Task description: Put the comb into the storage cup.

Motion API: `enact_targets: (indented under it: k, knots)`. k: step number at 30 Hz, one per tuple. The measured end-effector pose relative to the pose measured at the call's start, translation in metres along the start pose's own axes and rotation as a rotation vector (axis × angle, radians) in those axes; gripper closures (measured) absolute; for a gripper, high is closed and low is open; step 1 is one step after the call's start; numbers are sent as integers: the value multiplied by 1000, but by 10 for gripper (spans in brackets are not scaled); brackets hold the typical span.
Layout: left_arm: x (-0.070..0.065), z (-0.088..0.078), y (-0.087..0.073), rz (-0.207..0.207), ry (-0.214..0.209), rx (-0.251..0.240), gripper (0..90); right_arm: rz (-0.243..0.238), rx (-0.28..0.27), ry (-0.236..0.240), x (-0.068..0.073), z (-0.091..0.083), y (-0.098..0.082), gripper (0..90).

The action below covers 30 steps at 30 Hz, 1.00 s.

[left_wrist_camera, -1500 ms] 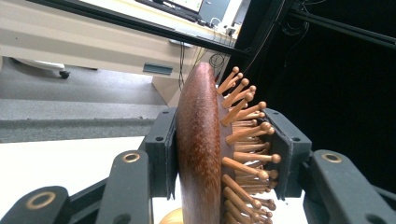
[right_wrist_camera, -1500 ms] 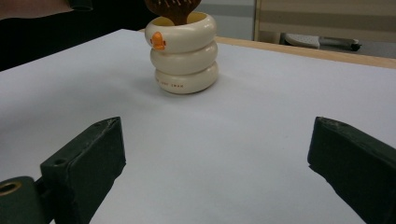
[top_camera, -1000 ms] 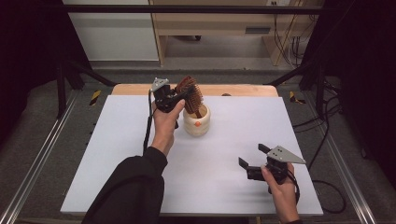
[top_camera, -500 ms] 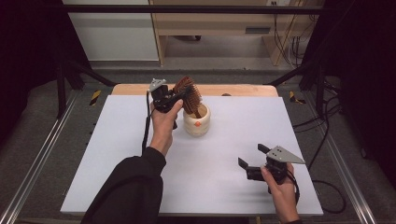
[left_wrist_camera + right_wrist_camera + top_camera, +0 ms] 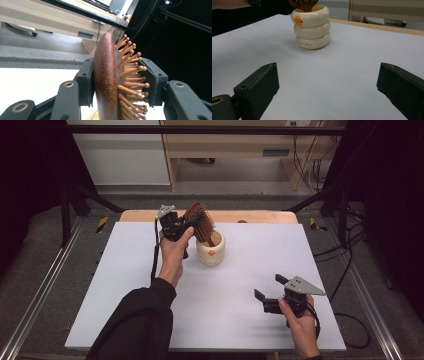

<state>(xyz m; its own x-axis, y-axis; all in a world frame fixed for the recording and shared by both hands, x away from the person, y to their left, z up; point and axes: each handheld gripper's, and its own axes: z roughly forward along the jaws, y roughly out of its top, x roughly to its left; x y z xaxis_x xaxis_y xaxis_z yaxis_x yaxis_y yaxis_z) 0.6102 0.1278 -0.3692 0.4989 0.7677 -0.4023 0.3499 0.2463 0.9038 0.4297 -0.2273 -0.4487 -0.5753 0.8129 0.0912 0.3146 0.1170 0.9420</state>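
The hairbrush [image 5: 106,82] was cut off at the bottom of the left gripper view, so its handle couldn't be seen there. From above, the handle's lower end was down inside the cup [image 5: 210,251], out of sight. In the right gripper view the brush ran off the top edge, just its lower bit poking out of the cup. The small red print low on the cup was too tiny to read. The right tongs [image 5: 324,87] were clipped by the bottom and right edges there. The person's left sleeve [image 5: 135,325] ran off the bottom of the high view.
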Motion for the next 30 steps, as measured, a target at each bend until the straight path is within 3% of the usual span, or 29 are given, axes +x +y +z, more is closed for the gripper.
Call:
enact_targets:
  k: [30]
  knots:
    - [10,-2,-1,-38,7,5,485,-2,6,4,1,1,0,45]
